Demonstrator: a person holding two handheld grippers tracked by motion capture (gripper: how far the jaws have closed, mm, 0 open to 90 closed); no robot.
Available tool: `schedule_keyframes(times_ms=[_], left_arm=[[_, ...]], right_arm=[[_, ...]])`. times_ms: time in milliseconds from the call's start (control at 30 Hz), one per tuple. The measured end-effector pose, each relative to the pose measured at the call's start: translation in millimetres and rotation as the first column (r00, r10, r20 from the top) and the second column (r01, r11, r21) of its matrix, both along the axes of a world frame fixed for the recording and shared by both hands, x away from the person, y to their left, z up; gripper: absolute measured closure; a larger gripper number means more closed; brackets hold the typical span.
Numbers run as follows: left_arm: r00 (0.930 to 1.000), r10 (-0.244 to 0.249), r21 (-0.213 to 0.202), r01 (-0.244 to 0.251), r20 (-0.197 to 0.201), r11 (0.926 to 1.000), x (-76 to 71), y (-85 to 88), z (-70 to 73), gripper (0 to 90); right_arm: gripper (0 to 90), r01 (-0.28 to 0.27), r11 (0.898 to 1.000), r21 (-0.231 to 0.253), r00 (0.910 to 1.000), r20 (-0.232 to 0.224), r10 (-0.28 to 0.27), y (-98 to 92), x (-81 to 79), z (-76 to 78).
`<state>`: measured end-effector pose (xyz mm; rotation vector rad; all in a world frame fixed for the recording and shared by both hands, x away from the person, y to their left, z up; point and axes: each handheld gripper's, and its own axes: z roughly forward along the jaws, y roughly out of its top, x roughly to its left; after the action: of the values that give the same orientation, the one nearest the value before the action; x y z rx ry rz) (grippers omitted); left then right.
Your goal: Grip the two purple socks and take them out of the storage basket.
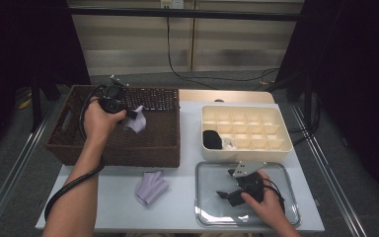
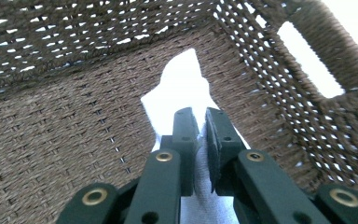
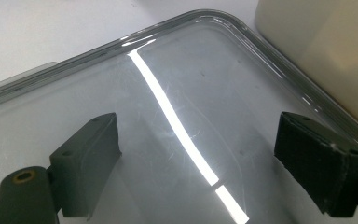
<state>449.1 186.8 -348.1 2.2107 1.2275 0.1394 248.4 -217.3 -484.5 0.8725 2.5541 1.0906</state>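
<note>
The wicker basket (image 1: 153, 143) sat at the table's left, and over it the left gripper (image 1: 128, 114) was clamped on a pale sock (image 1: 138, 121), held clear of the weave. The clear lid (image 1: 276, 173) lay near right, with the right gripper (image 1: 225, 195) resting over it, jaws apart and empty. The cream divider box (image 1: 246, 148) held a black sock (image 1: 212, 139) and something white beside it. Another pale sock (image 1: 150, 187) lay on the table, so sorting looked partly done
</note>
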Motion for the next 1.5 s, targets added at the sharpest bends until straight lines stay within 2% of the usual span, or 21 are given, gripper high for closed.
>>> schedule_keyframes(times_ms=[233,767,900,1267,1500], left_arm=[[0.9999,-0.011,-0.031,0.010,-0.001,0.9995,-6.5,4.2,6.2,83.1],[0.9992,-0.037,-0.051,0.036,-0.015,0.9980,-20.8,6.6,19.1,83.2],[0.9986,-0.045,-0.080,0.042,-0.028,0.9959,-23.1,7.2,21.5,83.2],[0.9980,-0.062,-0.079,0.062,-0.005,0.9950,-35.8,6.2,30.4,83.2],[0.9970,-0.076,-0.094,0.077,0.011,0.9926,-45.4,4.3,35.1,83.2]], right_arm=[[13.4,0.000,1.000,0.000,1.0000,0.001,0.000,0.0,0.0,0.0],[13.3,0.000,1.000,-0.001,1.0000,0.000,0.000,0.0,0.0,0.0],[13.3,-0.001,1.000,-0.001,1.0000,0.000,0.001,0.0,0.1,0.1],[13.3,0.000,1.000,-0.001,1.0000,0.001,0.000,0.0,0.0,0.1],[13.4,-0.002,1.000,-0.001,1.0000,0.002,0.002,0.0,0.3,0.0]])
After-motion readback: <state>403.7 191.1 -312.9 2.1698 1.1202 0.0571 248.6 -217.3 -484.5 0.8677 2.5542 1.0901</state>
